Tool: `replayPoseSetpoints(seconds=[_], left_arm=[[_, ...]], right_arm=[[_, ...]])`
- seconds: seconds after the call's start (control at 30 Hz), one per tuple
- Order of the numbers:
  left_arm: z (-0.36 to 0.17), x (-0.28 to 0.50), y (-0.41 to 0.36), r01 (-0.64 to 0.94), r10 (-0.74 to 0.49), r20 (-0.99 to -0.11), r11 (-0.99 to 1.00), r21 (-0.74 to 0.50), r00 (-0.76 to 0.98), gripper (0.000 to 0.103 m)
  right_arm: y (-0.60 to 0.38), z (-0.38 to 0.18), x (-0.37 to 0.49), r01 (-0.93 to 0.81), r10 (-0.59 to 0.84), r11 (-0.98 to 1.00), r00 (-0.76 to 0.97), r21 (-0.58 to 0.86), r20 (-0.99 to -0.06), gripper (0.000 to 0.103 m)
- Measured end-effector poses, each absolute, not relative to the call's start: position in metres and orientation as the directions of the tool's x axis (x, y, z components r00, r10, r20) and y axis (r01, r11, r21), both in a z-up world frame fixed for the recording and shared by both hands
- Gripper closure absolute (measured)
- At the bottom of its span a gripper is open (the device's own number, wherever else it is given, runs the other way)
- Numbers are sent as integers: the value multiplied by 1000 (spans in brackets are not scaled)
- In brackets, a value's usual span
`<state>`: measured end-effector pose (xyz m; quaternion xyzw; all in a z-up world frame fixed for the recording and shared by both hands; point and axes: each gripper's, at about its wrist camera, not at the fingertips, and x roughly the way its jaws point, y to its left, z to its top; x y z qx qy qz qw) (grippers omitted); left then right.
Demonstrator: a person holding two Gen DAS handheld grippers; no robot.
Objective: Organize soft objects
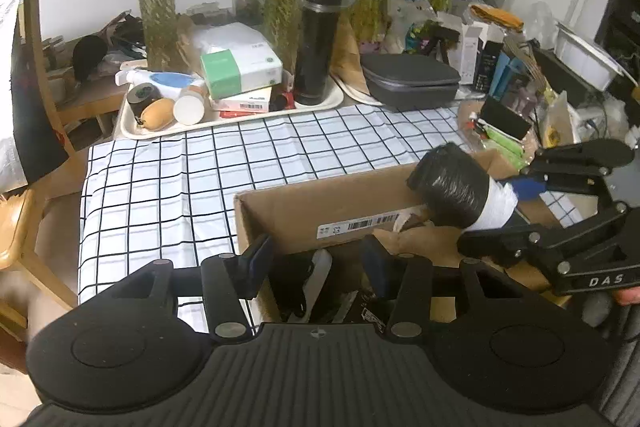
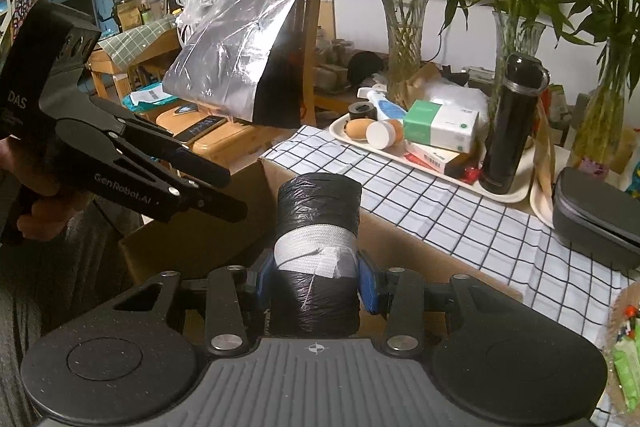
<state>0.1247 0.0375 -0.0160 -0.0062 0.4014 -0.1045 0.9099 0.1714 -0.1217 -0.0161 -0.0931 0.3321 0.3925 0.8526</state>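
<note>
While clamped on bag roll point(image 2: 318, 227), right gripper point(image 2: 316, 287).

This is a lived-in home, a crowded dining or living corner. A table point(image 1: 280, 155) under a checked cloth point(image 1: 168, 179) carries a tray point(image 1: 136, 135) of tissue packs and a black flask point(image 1: 318, 43) at its far edge. Glass vases of bamboo point(image 2: 404, 31) line the wall behind, with wooden chairs point(image 1: 16, 227) beside.
</note>
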Motion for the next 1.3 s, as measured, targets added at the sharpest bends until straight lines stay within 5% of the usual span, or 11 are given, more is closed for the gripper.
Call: replayPoseSetpoints(seconds=[0.27,0.33,0.53,0.6,0.67,1.03,1.3], left_arm=[[-7,117,51,146,-184,-701,983,-114,689,55],[-5,115,55,130,-179,-697,984,-123,695,55],[0,106,64,89,-186,-680,980,-176,709,54],[0,103,66,68,-177,-680,981,-184,711,52],[2,99,66,56,-167,-672,981,-183,722,37],[12,75,41,67,-75,-615,997,-35,785,29],[11,66,34,19,-53,-582,998,-64,811,0]], right_arm=[[-109,-21,174,-734,623,661,420,156,-660,54],[-105,-23,175,-732,608,665,416,148,-676,19],[-106,-25,173,-680,527,730,503,62,-685,1],[-107,-26,171,-659,493,751,530,31,-689,0],[-109,-27,167,-635,461,772,559,1,-689,0],[-128,-20,144,-488,351,872,677,-38,-647,0],[-135,-5,127,-380,265,924,714,-40,-648,0]])
